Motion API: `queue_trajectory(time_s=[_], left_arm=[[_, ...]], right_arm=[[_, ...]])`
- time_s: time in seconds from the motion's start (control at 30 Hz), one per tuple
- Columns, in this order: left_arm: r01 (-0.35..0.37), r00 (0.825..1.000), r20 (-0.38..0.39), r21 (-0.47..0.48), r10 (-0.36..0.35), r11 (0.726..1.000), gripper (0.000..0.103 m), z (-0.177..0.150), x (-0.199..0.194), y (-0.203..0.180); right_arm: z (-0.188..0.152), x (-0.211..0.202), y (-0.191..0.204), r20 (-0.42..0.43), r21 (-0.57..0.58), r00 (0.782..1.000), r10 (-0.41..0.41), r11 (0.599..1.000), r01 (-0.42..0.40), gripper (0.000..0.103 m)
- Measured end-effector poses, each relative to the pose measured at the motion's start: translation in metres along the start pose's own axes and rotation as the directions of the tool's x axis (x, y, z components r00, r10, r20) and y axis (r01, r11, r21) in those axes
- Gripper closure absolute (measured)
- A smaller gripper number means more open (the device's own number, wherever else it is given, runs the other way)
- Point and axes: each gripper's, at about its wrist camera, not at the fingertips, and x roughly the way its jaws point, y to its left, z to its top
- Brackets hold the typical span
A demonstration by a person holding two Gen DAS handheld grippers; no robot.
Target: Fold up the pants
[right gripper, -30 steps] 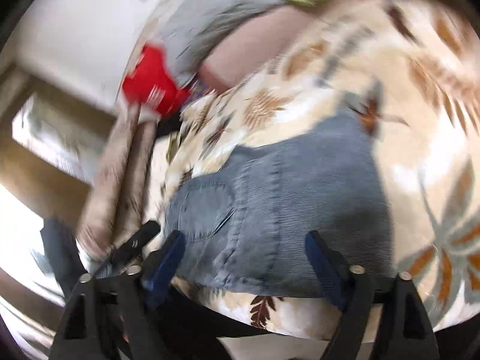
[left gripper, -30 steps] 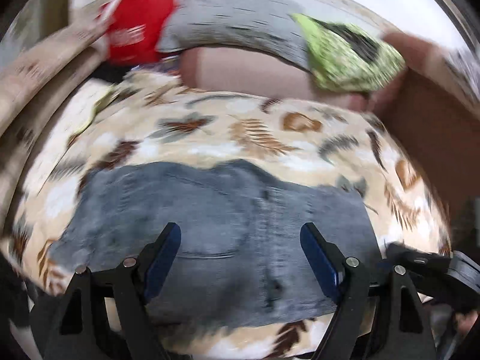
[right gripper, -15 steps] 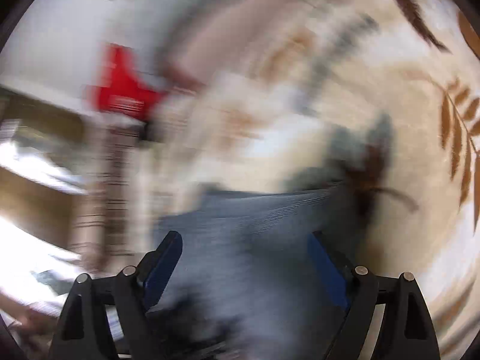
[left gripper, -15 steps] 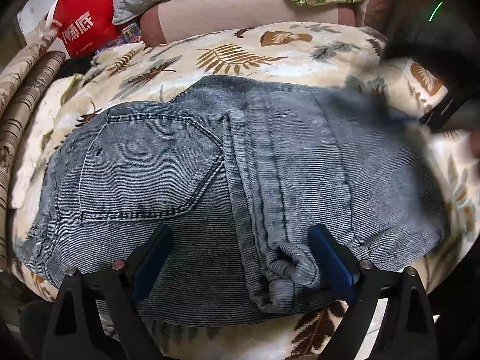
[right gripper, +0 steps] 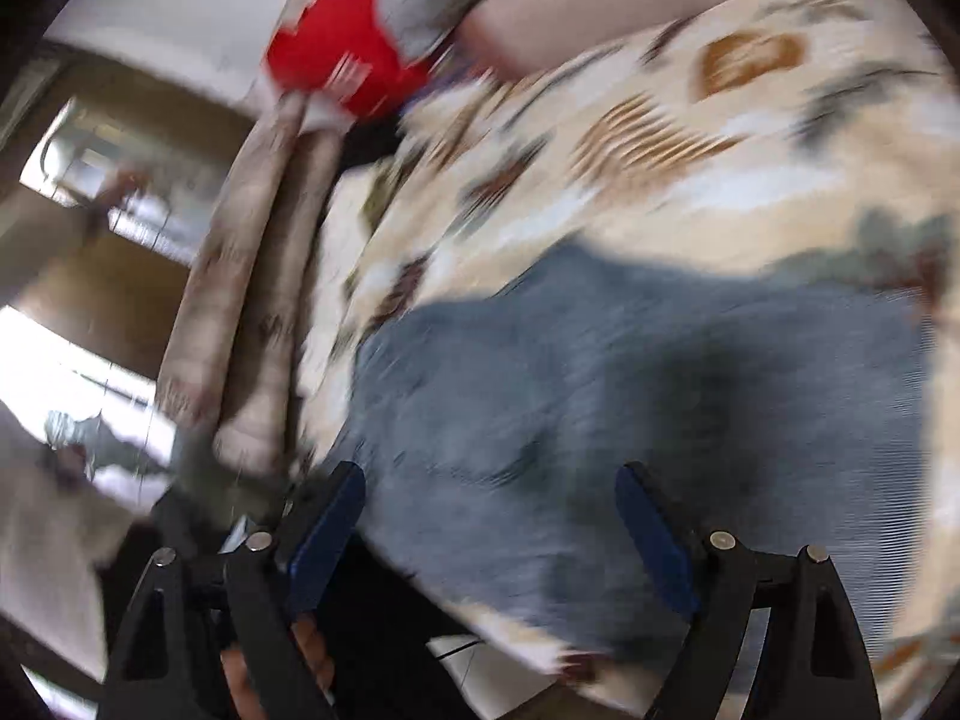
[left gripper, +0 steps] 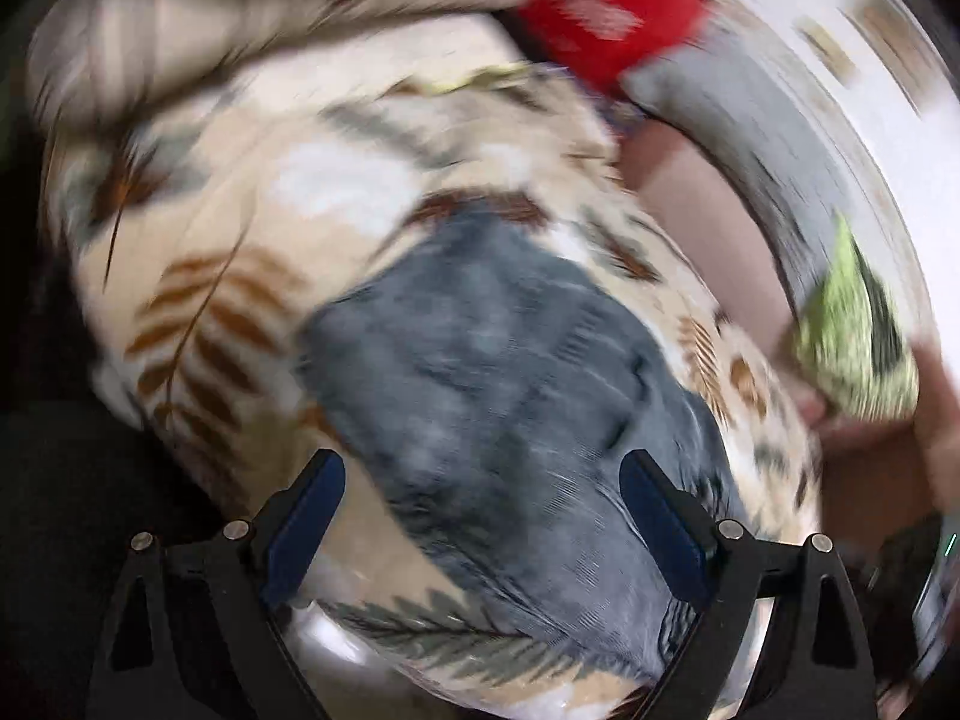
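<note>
Pants (left gripper: 510, 396) on leaf-print blanket (left gripper: 228, 252), ahead of left gripper (left gripper: 480, 522) and right gripper (right gripper: 489, 528), both spread apart, empty.

Leaf-print bedspread (right gripper: 750, 180), white wall (right gripper: 180, 6)

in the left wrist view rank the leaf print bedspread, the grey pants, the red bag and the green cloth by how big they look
1. leaf print bedspread, largest by far.
2. grey pants.
3. red bag.
4. green cloth.
The last two look close in size, and blur plus fisheye stretch leave their order unsure.
</note>
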Motion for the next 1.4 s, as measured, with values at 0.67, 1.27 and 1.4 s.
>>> queue_trajectory(time_s=[0.67,1.27,1.4], left_arm=[[-0.020,1.000,-0.013,-0.112,0.019,0.993,0.094,0.027,0.011,0.027],[0.097,0.990,-0.029,0.854,-0.138,0.511,0.093,-0.172,0.006,-0.275],[0.174,0.968,-0.228,0.914,0.108,0.367,0.079,-0.230,0.083,-0.274]], right_arm=[[-0.024,0.108,0.008,-0.212,-0.027,0.977,-0.023,0.999,0.018,0.011],[-0.099,-0.160,-0.166,0.355,0.374,0.930,-0.095,0.926,-0.048,0.011],[-0.114,-0.166,-0.190,0.336,0.441,0.934,-0.125,0.897,-0.039,0.011]])
